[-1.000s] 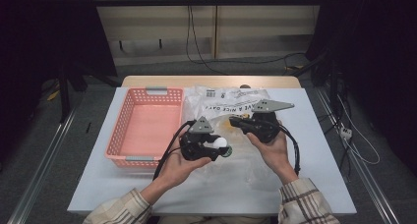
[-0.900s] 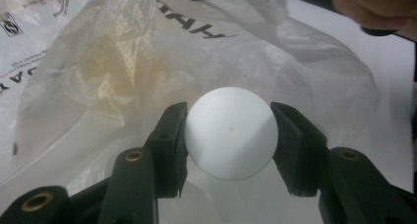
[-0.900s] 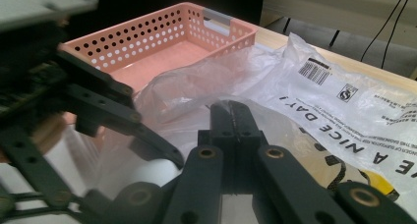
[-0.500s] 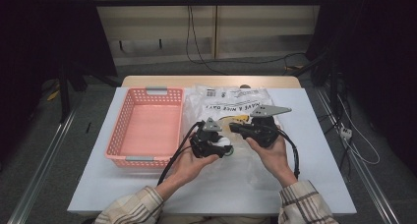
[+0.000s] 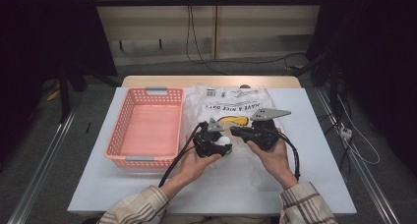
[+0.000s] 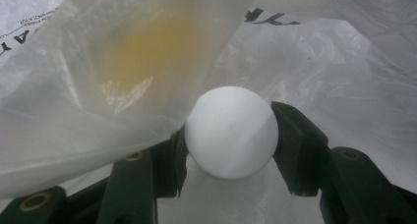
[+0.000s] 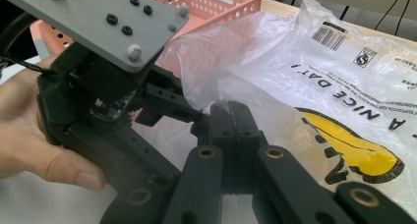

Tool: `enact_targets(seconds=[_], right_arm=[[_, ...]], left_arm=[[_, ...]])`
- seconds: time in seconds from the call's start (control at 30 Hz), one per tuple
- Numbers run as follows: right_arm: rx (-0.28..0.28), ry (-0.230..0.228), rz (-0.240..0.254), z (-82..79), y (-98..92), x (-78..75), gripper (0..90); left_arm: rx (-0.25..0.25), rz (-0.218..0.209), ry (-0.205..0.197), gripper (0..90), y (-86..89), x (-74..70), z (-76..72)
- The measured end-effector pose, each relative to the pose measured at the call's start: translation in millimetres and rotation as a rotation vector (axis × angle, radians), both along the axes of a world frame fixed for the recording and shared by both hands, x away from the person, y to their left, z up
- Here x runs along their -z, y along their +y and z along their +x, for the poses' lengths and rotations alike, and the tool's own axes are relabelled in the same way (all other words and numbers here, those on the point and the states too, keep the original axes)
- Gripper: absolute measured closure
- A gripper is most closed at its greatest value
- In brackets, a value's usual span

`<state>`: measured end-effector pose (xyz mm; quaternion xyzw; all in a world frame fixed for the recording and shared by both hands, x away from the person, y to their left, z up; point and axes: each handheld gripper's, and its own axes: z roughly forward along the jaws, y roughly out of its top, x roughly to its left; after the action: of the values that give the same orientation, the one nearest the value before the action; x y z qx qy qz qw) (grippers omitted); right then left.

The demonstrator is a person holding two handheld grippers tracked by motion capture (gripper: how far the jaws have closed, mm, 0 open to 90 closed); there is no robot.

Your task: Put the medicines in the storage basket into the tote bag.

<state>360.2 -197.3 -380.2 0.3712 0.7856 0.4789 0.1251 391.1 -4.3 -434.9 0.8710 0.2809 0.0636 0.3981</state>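
While the left gripper (image 6: 228,150) squeezes a small round white ball (image 6: 231,131) between its jaws, just under the thin see-through plastic bag (image 5: 246,103), the right gripper (image 7: 230,117) pinches that bag's edge beside the pink plastic basket (image 5: 147,130).

basket (image 5: 147,128) on the table's (image 5: 319,184) left half. plastic bag (image 5: 236,103) just right of it, touching its right wall, reaching toward the far edge. both grippers over the bag's near part: left gripper (image 5: 216,143) beside the basket's near right corner, right gripper (image 5: 246,132) just right of it.
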Motion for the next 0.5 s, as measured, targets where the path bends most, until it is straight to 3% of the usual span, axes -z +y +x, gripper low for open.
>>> enact_targets(seconds=[0.1, 0.17, 0.2, 0.23, 0.27, 0.4, 0.43, 0.5], right_arm=[[0.001, -0.001, 0.0, 0.0, -0.7, 0.3, 90.0], [0.0, 0.0, -0.001, 0.2, -0.6, 0.5, 90.0], [0.0, 0.0, -0.001, 0.2, -0.6, 0.5, 90.0], [-0.001, 0.0, -0.001, 0.3, -0.6, 0.7, 90.0], [-0.001, 0.002, -0.003, 0.3, -0.4, 0.8, 90.0], [0.0, 0.001, -0.002, 0.2, -1.1, 0.6, 90.0], [0.001, 0.001, -0.003, 0.2, -1.3, 0.4, 90.0], [-0.001, -0.001, 0.0, 0.0, -1.9, -0.2, 90.0]], left_arm=[[0.029, 0.014, 0.007, 48.8, -0.4, 2.1, -0.4], [0.025, 0.003, 0.012, 39.6, -0.1, 0.4, -0.9], [0.031, -0.003, 0.014, 39.6, 0.6, -1.5, -1.2], [0.013, 0.0, 0.0, 38.6, 1.1, -3.9, -2.8], [0.025, -0.008, -0.001, 33.6, 2.5, -5.5, -2.7], [0.052, -0.014, 0.008, 29.8, 7.6, -11.2, -6.5], [0.039, 0.005, -0.008, 28.1, 8.8, -13.5, -8.7], [0.068, -0.003, -0.012, 23.4, 11.4, -17.2, -10.2]])
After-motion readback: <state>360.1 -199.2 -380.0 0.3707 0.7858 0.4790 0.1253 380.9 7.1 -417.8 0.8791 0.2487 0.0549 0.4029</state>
